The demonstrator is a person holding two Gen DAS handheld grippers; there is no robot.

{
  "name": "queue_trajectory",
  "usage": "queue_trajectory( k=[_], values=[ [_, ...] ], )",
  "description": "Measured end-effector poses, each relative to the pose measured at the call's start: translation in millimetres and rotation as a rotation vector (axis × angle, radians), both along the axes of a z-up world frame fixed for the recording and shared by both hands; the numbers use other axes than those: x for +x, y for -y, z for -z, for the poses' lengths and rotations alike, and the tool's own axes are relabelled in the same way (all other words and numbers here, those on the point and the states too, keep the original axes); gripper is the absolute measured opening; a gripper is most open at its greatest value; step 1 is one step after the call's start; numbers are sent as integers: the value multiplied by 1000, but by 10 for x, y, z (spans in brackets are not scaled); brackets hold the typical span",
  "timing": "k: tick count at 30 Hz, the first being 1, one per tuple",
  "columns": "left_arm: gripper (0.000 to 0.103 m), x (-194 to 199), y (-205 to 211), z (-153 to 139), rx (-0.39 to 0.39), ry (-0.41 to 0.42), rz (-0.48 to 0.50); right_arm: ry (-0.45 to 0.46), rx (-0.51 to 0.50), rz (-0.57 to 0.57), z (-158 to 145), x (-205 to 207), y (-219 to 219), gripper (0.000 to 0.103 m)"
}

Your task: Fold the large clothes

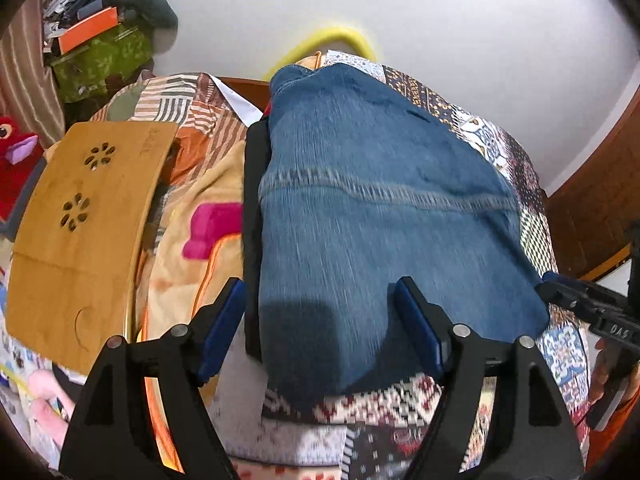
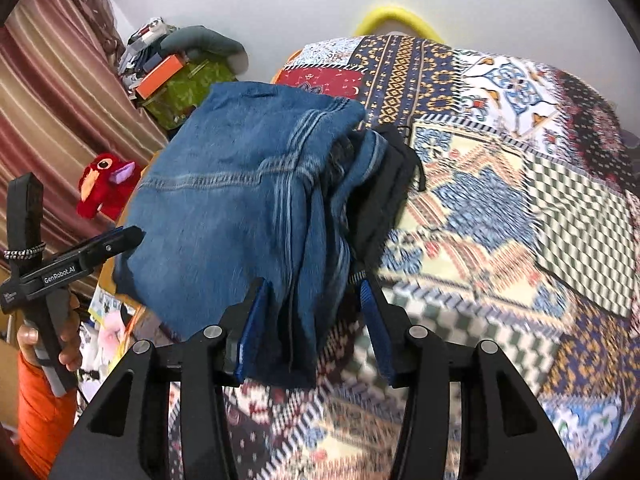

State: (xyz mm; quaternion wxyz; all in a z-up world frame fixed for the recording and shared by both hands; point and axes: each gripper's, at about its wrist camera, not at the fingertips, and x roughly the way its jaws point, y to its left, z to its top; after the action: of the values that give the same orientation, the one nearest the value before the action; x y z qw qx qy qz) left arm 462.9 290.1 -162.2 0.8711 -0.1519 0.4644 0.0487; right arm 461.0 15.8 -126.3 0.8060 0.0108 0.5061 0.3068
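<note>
Along the left edge of the bed, in the left wrist view, a red plush toy with a purple beak (image 1: 16, 148) sits beside a curved light-brown wooden lap tray with flower-shaped cut-outs (image 1: 80, 220), which lies over an orange and cream blanket (image 1: 180, 272). Behind them, by the white wall, a green patterned box (image 1: 104, 60) carries an orange carton (image 1: 86, 30). Towards the middle of the bed lies the folded blue denim garment (image 1: 380, 220), stacked on a folded black garment (image 1: 253, 208) whose edge shows along its left side; both rest on the bed's multicoloured patchwork quilt (image 1: 400, 404). The left gripper (image 1: 320, 320) is released, its blue-padded jaws standing wide apart over the denim's near left corner, with no pad pressing on the cloth. At the denim's right corner the right gripper (image 1: 560, 288) reaches in from the side. In the right wrist view, a hand (image 2: 48, 340) in an orange sleeve (image 2: 40, 408) holds the left gripper's black handle at the left edge. The right gripper (image 2: 310, 316) straddles the thick folded edge of the denim (image 2: 224, 208); its pads stand apart on either side of the layers, and the blur hides whether the left pad touches them. The black garment (image 2: 380, 200) peeks out beside the denim, and the quilt (image 2: 500, 220) spreads to the bed's right edge.
</note>
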Motion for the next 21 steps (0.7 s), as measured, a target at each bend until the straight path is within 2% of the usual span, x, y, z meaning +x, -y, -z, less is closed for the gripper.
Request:
queue_trajectory(
  k=[5, 8, 11, 13, 15, 21],
  values=[
    [76, -294, 120, -204, 65, 11, -8, 88, -35, -9, -327, -286, 82, 44],
    [76, -502, 185, -445, 69, 57, -18, 156, -28, -10, -625, -510, 139, 44],
    [76, -745, 276, -752, 71, 129, -22, 241, 15, -1, -957, -771, 206, 44],
    [76, -974, 378, -1029, 80, 206, -19, 301, 49, 4, -1161, -959, 248, 44],
    [76, -1147, 473, -1235, 94, 257, -29, 394, 81, 1, -1411, -1226, 277, 44],
    [76, -1884, 966, -1882, 261, 486, -9, 660, 171, 4, -1987, -2041, 432, 44]
  ],
)
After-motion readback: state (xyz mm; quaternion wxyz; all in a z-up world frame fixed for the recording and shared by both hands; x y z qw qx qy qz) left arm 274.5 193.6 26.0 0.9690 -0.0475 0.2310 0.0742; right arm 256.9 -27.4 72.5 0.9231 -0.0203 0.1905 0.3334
